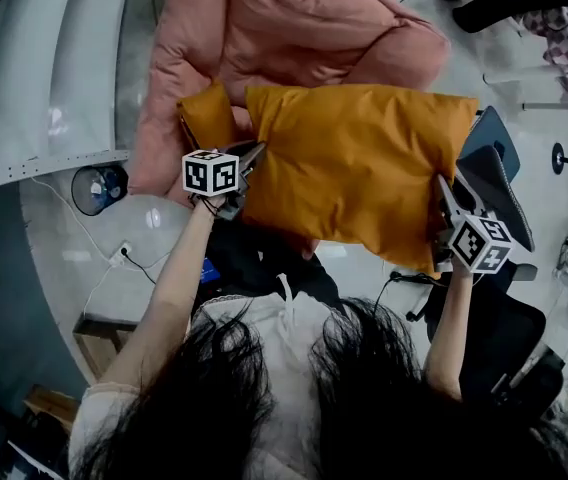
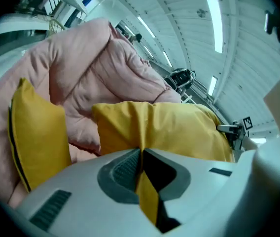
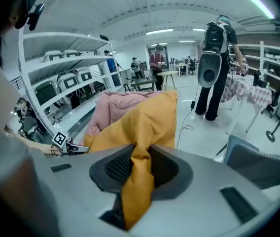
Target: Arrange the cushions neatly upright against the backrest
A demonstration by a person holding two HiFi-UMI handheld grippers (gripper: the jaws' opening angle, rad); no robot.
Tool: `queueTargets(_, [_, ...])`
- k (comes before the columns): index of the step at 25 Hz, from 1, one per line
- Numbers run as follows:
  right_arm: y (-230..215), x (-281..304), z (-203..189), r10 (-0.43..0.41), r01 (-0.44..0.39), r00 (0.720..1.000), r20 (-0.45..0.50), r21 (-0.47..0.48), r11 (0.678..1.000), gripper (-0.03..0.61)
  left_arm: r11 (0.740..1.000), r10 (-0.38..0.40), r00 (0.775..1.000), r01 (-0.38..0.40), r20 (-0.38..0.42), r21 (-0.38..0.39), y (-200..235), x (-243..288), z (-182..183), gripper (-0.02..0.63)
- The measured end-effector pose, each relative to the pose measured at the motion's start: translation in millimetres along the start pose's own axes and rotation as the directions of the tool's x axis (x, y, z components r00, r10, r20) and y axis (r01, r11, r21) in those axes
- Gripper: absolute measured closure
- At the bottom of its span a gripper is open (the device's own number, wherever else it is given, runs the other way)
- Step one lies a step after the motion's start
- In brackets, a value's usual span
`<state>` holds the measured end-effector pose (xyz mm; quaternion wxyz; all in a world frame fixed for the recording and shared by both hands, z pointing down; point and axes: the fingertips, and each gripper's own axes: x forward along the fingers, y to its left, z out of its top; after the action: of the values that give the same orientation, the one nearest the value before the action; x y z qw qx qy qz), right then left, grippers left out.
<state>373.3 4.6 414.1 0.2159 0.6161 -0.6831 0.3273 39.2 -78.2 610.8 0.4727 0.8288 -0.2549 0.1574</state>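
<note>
Pinching large orange cushion [image 1: 354,163] by opposite edges, left gripper [image 1: 251,156] and right gripper [image 1: 446,196] both clamped.

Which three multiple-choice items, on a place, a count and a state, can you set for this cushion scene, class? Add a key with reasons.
1. Where does the smaller cushion lie? A on the floor; B against the pink seat, left of the large cushion; C on a shelf.
2. How many yellow cushions show? A one; B four; C two.
3. How does the left gripper stand? A shut on the large cushion; B open, empty; C shut on a cable.
Key: 1 B, it leans on the pink seat; 2 C, one held, one resting; 3 A, yellow fabric is pinched between its jaws.
</note>
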Motion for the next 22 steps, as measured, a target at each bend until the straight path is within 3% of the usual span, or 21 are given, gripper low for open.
queueTargets(5, [32, -19, 16, 0.001, -0.004, 0.992, 0.129, 0.027, 1.0, 0.482, 0.982, 0.059, 0.998, -0.063, 0.027, 0.176, -9, -31, 54, 0.586])
queueTargets(10, [62, -17, 54, -0.018, 0.005, 0.962, 0.273, 0.047, 0.999, 0.482, 0.958, 0.045, 0.987, -0.086, 0.152, 0.274, -10, -68, 142, 0.586])
queueTargets(16, [82, 18, 81, -0.101, 0.045, 0.924, 0.37, 0.156, 0.987, 0.482, 0.901, 0.042, 0.975, -0.131, 0.217, 0.413, 2, -84, 241, 0.588])
queueTargets(19, [99, 51, 85, -0.12, 0.038, 0.915, 0.386, 0.215, 0.976, 0.482, 0.857, 0.081, 0.968, -0.189, 0.236, 0.479, 20, -94, 279, 0.589])
queueTargets(22, [109, 87, 87, -0.131, 0.026, 0.908, 0.398, 0.257, 0.966, 0.482, 0.834, 0.097, 0.963, -0.217, 0.252, 0.507, 40, -99, 312, 0.589])
